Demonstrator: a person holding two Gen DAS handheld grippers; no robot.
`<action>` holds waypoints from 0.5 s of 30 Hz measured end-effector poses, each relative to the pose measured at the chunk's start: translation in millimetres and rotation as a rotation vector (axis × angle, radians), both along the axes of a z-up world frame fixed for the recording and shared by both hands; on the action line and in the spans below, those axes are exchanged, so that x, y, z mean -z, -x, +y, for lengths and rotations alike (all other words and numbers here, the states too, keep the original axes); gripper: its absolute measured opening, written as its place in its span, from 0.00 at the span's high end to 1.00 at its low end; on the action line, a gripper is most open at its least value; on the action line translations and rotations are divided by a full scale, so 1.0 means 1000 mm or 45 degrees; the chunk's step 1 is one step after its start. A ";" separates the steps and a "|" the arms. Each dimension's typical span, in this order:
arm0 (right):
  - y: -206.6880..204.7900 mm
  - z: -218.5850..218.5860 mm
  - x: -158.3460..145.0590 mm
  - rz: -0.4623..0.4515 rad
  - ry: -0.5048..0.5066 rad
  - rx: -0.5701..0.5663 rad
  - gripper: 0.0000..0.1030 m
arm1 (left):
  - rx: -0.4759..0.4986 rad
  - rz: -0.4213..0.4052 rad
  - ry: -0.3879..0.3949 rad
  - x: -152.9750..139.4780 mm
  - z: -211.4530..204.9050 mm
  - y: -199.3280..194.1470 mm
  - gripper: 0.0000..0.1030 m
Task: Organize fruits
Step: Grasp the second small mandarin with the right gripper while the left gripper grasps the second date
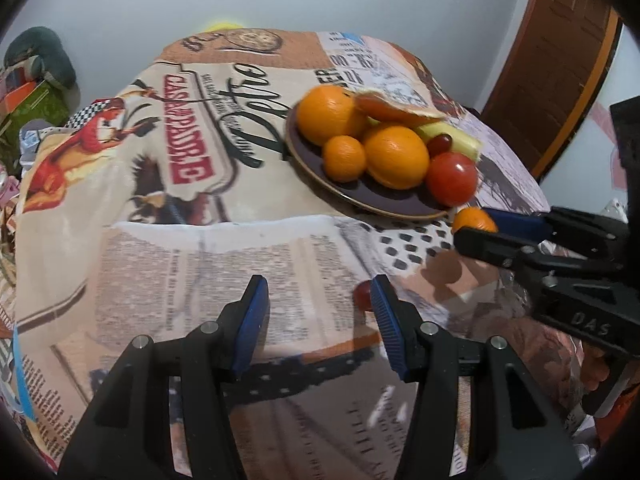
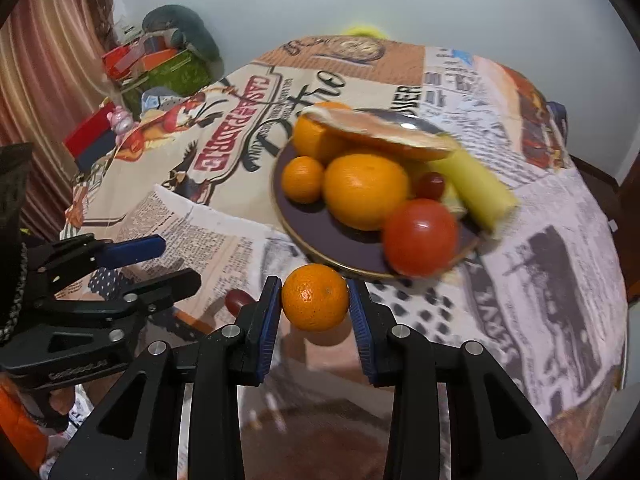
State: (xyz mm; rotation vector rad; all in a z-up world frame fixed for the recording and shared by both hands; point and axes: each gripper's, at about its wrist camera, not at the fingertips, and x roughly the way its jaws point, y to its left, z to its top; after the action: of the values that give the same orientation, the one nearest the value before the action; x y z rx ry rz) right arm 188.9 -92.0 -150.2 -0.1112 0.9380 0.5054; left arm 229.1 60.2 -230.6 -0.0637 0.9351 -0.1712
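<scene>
A table draped in a newspaper-print cloth point(image 2: 560, 240) is filling both views, and a dark plate point(image 2: 320, 236) is sitting on it toward the far side. The plate is carrying two big oranges point(image 2: 366, 192), a smaller orange point(image 2: 303, 179), a red tomato point(image 2: 420, 236) at its near rim, a pale green wedge of fruit point(image 2: 476, 188), a peeled slice point(image 2: 380, 132) lying across the top, and a dark grape point(image 2: 431, 185) tucked between them. The right gripper point(image 2: 316, 308) is pinching a small orange point(image 2: 315, 297) between its blue pads, just in front of the plate's near rim and apart from it. The left gripper point(image 1: 320, 320) is hanging above the cloth with its jaws spread wide and nothing between them. A loose red grape point(image 1: 363, 295) is lying on the cloth just beside that gripper's right fingertip
</scene>
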 end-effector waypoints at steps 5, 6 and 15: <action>0.001 -0.017 -0.002 -0.007 -0.008 0.029 0.69 | 0.040 0.038 0.000 0.009 -0.018 -0.004 0.48; 0.001 -0.021 -0.002 -0.005 -0.011 0.035 0.69 | 0.047 0.049 0.006 0.012 -0.021 -0.006 0.48; 0.003 -0.040 0.001 0.006 -0.046 0.065 0.69 | 0.070 0.083 -0.017 0.022 -0.035 -0.013 0.72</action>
State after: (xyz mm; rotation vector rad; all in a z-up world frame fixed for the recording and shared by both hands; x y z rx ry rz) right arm 185.4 -132.1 -151.7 -0.0536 0.9334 0.4753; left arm 242.4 25.7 -252.9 -0.0314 1.0037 -0.2152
